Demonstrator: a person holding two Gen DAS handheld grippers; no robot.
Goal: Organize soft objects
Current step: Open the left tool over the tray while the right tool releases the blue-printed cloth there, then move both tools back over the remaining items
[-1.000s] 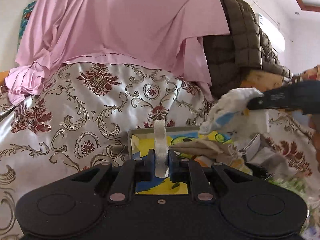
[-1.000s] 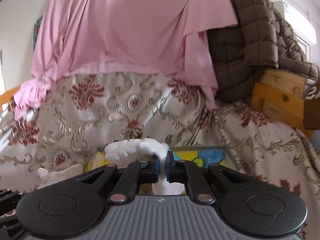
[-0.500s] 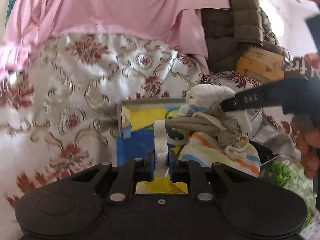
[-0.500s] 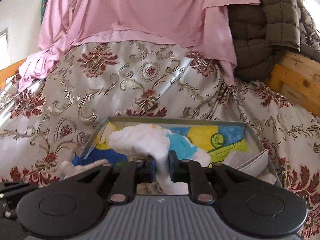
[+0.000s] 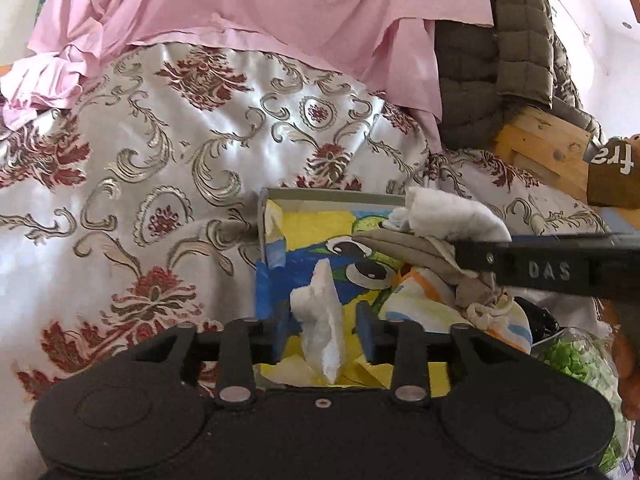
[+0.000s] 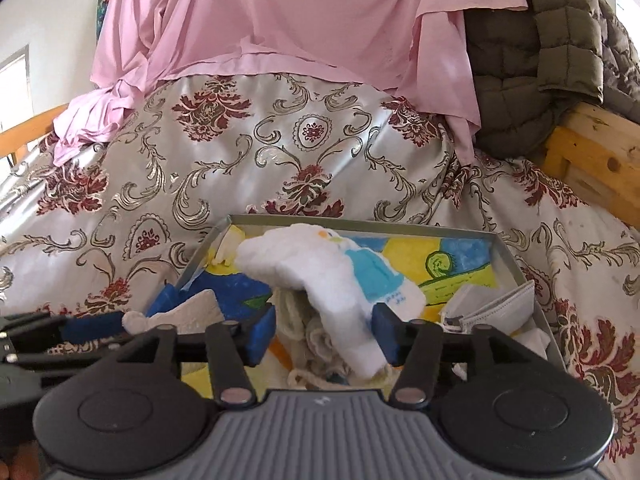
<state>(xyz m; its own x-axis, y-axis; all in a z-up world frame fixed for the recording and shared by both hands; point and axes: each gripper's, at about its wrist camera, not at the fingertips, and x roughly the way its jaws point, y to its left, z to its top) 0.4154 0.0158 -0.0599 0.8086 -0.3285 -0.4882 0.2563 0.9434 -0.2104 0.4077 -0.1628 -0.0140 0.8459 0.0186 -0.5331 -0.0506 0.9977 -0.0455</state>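
step: releasing soft items into box [image 6: 516, 268] on bed | left claw [image 5: 325, 330] opening, white cloth scrap [image 5: 320, 316] loose between jaws | right claw [image 6: 326, 332] opening, white sock [image 6: 320, 276] draped between | next: lift both clear

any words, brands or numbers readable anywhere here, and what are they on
"DAS": raised letters on the black finger of the right gripper crossing the left wrist view.
"fra": white letters, cut off by the frame edge, on a brown object at the right.
Small blue marks on the white and blue fleecy cloth: too small to read.
Nothing else legible.
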